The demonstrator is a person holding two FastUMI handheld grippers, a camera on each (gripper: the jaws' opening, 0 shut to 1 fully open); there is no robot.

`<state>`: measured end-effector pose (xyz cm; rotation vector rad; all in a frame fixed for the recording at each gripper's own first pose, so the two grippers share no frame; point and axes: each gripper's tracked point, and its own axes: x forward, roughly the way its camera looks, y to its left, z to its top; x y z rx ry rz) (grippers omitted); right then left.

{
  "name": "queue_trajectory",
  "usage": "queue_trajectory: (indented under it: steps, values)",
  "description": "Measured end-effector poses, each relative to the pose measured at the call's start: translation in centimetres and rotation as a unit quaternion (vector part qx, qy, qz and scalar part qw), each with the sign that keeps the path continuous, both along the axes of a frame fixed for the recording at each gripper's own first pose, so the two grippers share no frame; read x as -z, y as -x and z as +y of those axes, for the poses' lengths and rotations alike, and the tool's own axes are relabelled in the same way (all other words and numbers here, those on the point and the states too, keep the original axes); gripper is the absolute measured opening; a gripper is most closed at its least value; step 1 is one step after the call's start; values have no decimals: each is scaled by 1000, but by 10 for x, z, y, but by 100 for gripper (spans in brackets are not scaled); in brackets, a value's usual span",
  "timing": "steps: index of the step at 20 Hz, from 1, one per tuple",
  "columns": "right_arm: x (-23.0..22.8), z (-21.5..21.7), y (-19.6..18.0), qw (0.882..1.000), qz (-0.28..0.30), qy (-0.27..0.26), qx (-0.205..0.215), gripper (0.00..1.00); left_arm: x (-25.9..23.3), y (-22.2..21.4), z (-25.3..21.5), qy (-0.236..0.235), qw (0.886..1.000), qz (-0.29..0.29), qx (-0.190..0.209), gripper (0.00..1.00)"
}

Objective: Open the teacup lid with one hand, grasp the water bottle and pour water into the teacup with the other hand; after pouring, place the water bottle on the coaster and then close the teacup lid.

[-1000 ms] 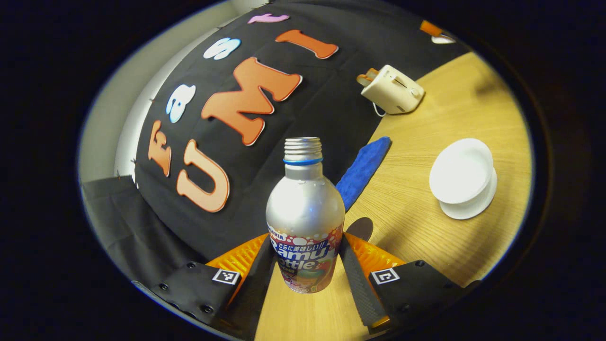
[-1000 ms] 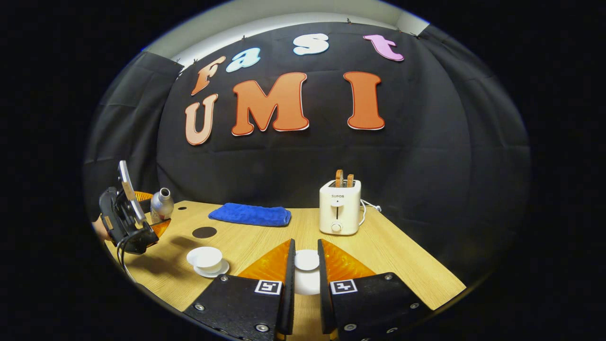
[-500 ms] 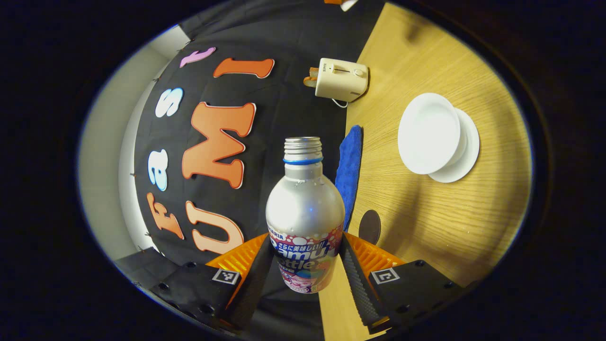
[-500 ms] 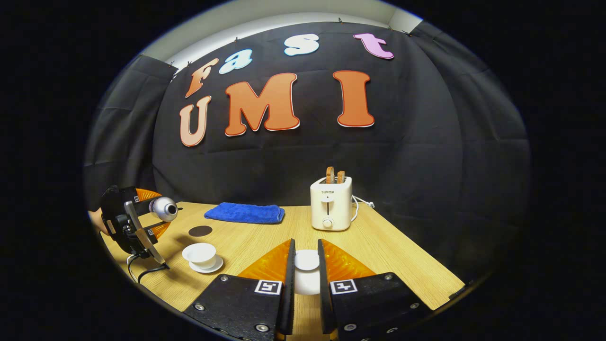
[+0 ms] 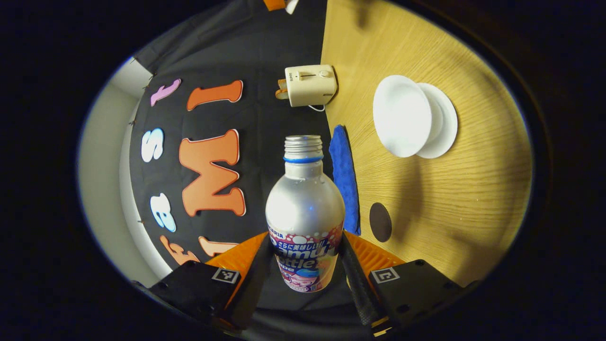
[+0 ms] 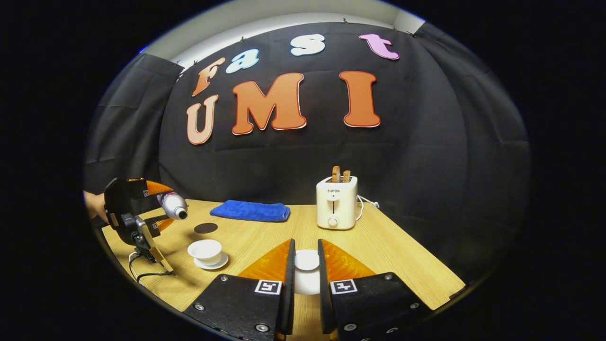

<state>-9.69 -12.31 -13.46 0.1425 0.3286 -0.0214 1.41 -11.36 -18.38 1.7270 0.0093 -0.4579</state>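
In the left gripper view my left gripper [image 5: 305, 244] is shut on a silver water bottle [image 5: 305, 208] with its cap off. The white teacup [image 5: 401, 116] stands open on its saucer [image 5: 447, 121], to the right of the bottle's mouth. The dark round coaster [image 5: 380, 221] lies nearer. In the right gripper view the left gripper [image 6: 163, 212] holds the bottle [image 6: 173, 204] tipped about level, mouth up and left of the teacup [image 6: 205, 248]. The coaster [image 6: 205, 228] lies behind the cup. My right gripper [image 6: 306, 251] is shut on the white teacup lid [image 6: 307, 260], held above the table.
A blue cloth [image 6: 250, 210] lies along the back of the wooden table [image 6: 402, 260], and a cream toaster [image 6: 336, 203] with toast stands to its right. In the left gripper view, the cloth [image 5: 344, 180] and toaster [image 5: 310, 85] lie beyond the bottle.
The left gripper has rolled the bottle from nearly upright to about level and brought its mouth closer to the teacup. The right gripper has stayed put with the lid.
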Motion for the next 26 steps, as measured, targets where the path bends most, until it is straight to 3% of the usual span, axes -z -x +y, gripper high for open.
queue_trajectory:
  steps: [3,5,7,9,13,16,17,21,22,25,26]
  values:
    - [-3,1,-1,1000,-2,0,-2,23,-5,-2,-4,-33,999,-16,18,86]
    - [-2,1,0,1000,-2,1,-2,23,-7,-2,-6,-43,999,-20,23,82]
    - [-1,1,2,1000,0,3,-4,23,-9,-3,-9,-62,997,-27,31,89]
    - [-2,1,4,1000,-1,5,-5,23,-8,-4,-8,-77,996,-29,38,83]
    - [-4,-3,6,1000,-3,8,-5,23,-16,-9,-5,-103,993,-38,47,87]
    - [-6,-4,5,1000,-4,9,-3,23,-26,-13,-1,-114,991,-48,50,89]
    - [-6,-5,4,1000,-4,9,-3,23,-30,-14,-2,-117,990,-52,53,83]
    - [-9,-4,2,1000,-6,11,-5,23,-47,-21,-8,-126,987,-71,64,83]
    - [-9,-3,2,1000,-7,13,-7,23,-52,-22,-9,-128,987,-76,66,89]
    - [-11,-6,1,1000,-12,13,-2,23,-70,-28,-11,-131,984,-94,73,83]
    - [-11,-6,2,1000,-11,10,-2,23,-77,-28,-10,-130,984,-99,75,86]
